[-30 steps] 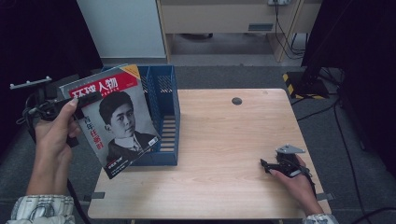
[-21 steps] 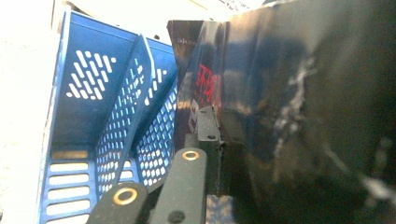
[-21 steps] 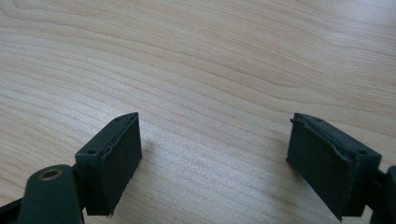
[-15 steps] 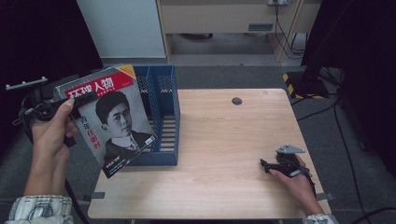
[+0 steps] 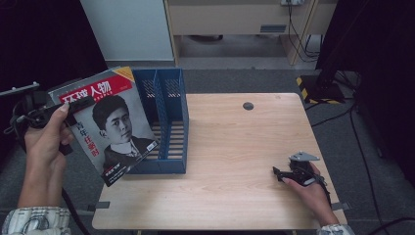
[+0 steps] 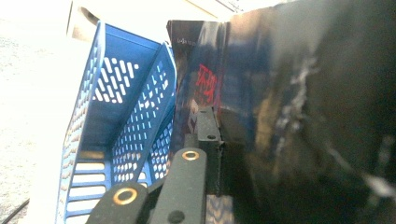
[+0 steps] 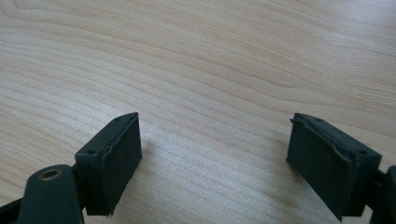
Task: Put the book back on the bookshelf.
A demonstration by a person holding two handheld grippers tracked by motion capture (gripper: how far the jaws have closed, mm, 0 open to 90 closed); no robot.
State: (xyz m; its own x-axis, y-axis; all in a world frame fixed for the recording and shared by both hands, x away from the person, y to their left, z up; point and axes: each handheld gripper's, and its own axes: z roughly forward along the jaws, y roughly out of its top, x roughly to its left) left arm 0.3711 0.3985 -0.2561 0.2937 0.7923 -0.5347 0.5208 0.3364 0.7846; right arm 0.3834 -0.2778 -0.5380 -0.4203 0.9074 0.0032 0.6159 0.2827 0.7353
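A magazine (image 5: 110,125) with a red title band and a portrait on its cover hangs tilted at the table's left edge, its lower part in front of the blue file rack (image 5: 169,115). My left gripper (image 5: 73,105) is shut on the magazine's top left corner, held up by a hand. In the left gripper view the dark glossy magazine (image 6: 280,116) sits clamped in my left gripper (image 6: 212,140), with the blue file rack (image 6: 126,121) just beside it. My right gripper (image 5: 281,172) rests on the table at the front right, and in the right gripper view my right gripper (image 7: 215,149) stands open over bare wood.
The wooden table (image 5: 235,161) has a small dark grommet hole (image 5: 248,105) near its far edge. The rack has two upright slots with perforated walls. Cabinets and cables stand on the floor beyond the table.
The magazine and my left gripper have shifted slightly left and up along the rack. The right gripper has stayed put.
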